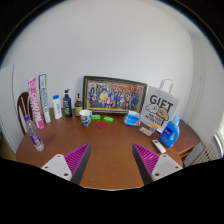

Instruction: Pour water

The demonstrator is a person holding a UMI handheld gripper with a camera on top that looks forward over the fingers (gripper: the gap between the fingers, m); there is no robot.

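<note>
My gripper [112, 160] hovers over the brown wooden table [110, 140], open, with nothing between its two pink-padded fingers [74, 158]. Far ahead of the fingers, near the table's back, a small white cup [86, 118] stands left of centre. A blue cup or container [132, 118] sits right of centre. A blue bottle-like object [171, 133] lies tilted beyond the right finger. None of these is near the fingers.
A framed photo [113, 97] leans on the wall at the back. Bottles [66, 104] and a pink box [37, 100] stand back left. A white gift bag [161, 108] stands back right. Small green lids [103, 120] lie near the frame. A chair back [22, 105] shows at left.
</note>
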